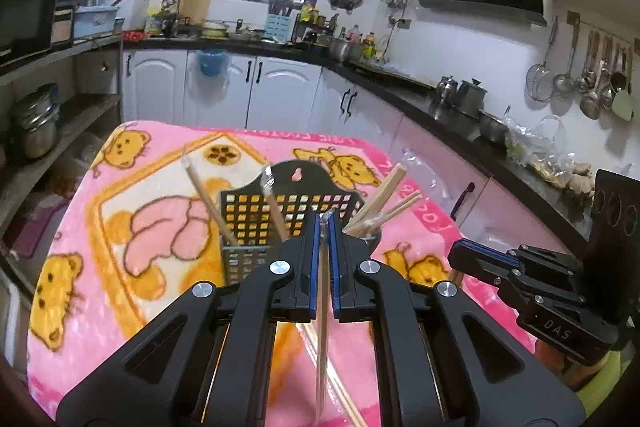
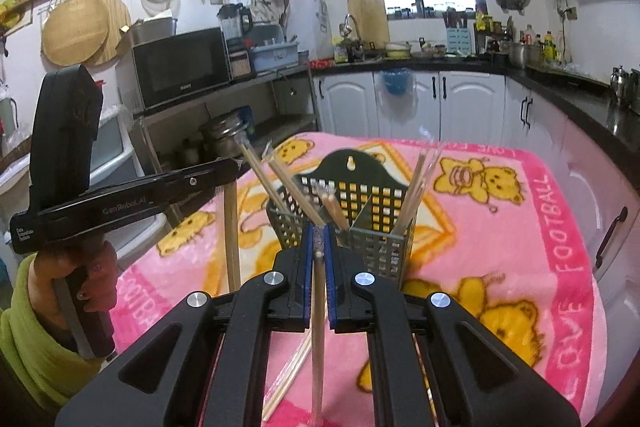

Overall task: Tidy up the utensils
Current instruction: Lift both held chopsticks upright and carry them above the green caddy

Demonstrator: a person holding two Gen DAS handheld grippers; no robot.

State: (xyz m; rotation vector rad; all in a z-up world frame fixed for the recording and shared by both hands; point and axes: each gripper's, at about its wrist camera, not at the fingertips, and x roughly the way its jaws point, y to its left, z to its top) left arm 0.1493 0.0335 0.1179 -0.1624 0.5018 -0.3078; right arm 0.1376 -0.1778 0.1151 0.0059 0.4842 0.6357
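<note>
Showing a home kitchen, both wrist views looked down over a bench draped in a pink teddy-bear blanket (image 1: 160,163). Near the blanket's middle stood a dark mesh utensil basket (image 1: 260,215), upright, with a hanging hole in its raised back panel. Several wooden chopsticks (image 1: 384,203) leaned out of its compartments, some still in clear sleeves.

The left gripper (image 1: 326,223) had its jaws clamped together on a single sleeved chopstick (image 1: 322,327), which hung down below the blue pads just in front of the basket. The right gripper (image 2: 319,231) had its jaws likewise clamped on another sleeved chopstick (image 2: 318,327), also just short of the basket's near wall. More loose chopsticks (image 2: 292,363) lay on the blanket beneath the grippers.

In the right wrist view, a hand (image 2: 68,279) in a green sleeve (image 2: 28,343) gripped the left tool's handle. White cabinets (image 1: 224,91) and a dark counter ran behind the bench.
</note>
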